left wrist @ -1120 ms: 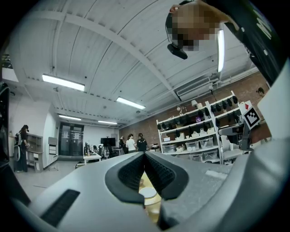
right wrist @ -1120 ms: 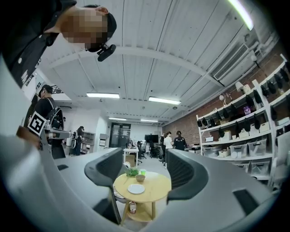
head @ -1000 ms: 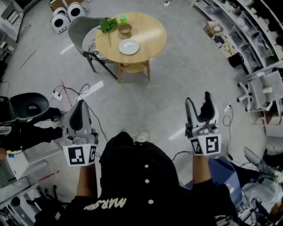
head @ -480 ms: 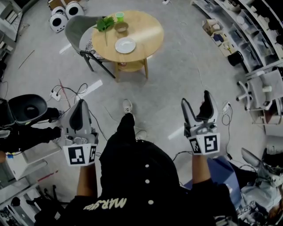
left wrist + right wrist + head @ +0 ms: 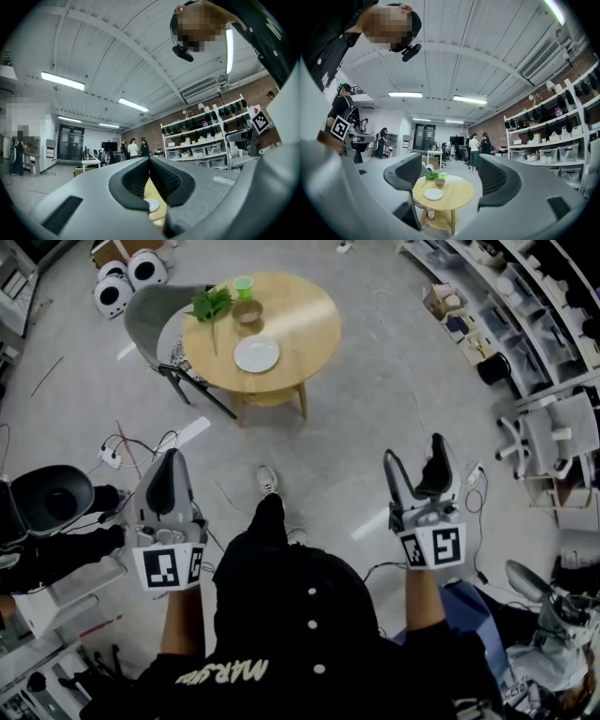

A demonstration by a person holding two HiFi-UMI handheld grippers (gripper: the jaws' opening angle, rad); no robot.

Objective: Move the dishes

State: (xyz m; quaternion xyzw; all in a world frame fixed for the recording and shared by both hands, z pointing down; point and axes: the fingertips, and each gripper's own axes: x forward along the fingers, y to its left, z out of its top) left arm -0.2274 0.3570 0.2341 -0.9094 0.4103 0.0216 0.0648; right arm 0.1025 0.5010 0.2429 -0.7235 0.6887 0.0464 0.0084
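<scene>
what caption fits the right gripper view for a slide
Open right hand-held gripper frames a round table bearing a plate, bowl and cup.

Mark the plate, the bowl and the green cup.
plate (image 5: 256,354), head view, its centre.
bowl (image 5: 247,313), head view, its hollow.
cup (image 5: 243,286), head view, its open top.

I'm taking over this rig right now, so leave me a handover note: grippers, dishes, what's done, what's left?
Left gripper: shut, holding nothing.
Right gripper: open, empty.
White plate, brown bowl and green cup sit on the round table, across the floor ahead, beyond both grippers' reach.
Done: no dish picked up yet.
Left: walk to the table, then move the dishes.
</scene>
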